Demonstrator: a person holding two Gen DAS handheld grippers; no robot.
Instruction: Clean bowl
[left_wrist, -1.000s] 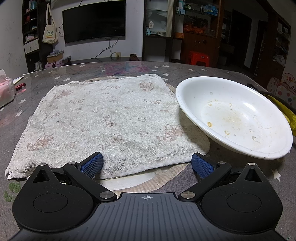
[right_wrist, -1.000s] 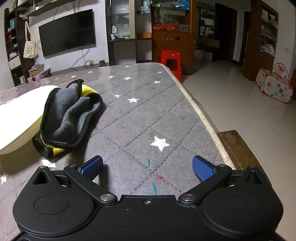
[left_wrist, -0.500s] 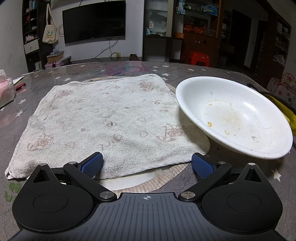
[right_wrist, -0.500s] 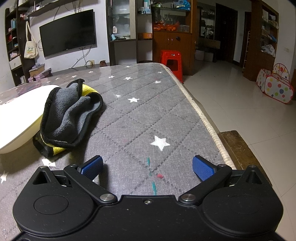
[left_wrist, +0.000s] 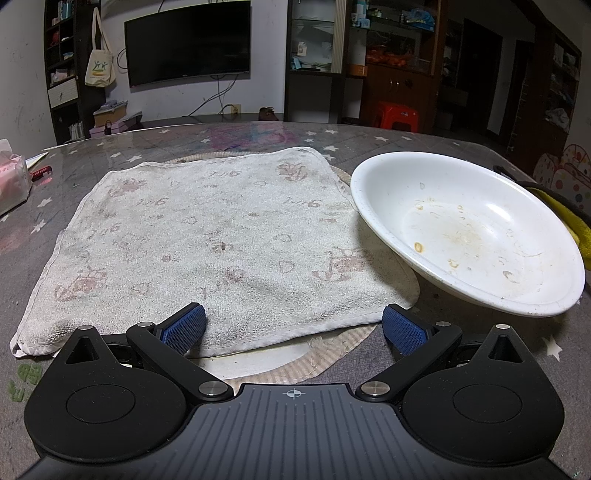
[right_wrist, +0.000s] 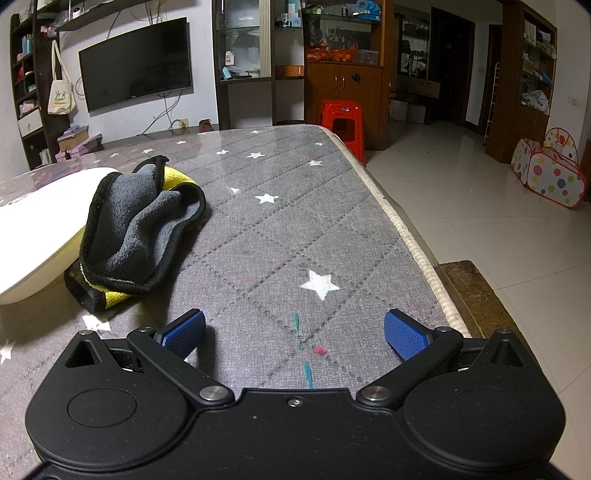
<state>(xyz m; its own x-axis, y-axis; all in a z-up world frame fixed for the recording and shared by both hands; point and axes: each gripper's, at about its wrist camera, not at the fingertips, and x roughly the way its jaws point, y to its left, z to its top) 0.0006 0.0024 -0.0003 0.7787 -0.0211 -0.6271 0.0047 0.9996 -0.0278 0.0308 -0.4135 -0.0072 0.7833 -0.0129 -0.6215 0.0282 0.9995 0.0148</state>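
Starred table (right_wrist: 317, 236), soiled bowl (left_wrist: 469, 232)

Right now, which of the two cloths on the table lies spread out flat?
The white towel, left of the bowl, lies open and flat. The grey and yellow cloth, on the bowl's other side, is crumpled in a heap.

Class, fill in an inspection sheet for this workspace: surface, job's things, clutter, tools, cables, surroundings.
Surface: grey star-print quilted table cover.
Job's things: white shallow bowl with brown food spots; grey-and-yellow microfibre cloth against its right side.
Clutter: stained white towel; pink tissue pack.
Tools: left tool open, empty; right tool open, empty.
Cables: wires below black wall television.
Surroundings: red plastic stool; spotted play tent.
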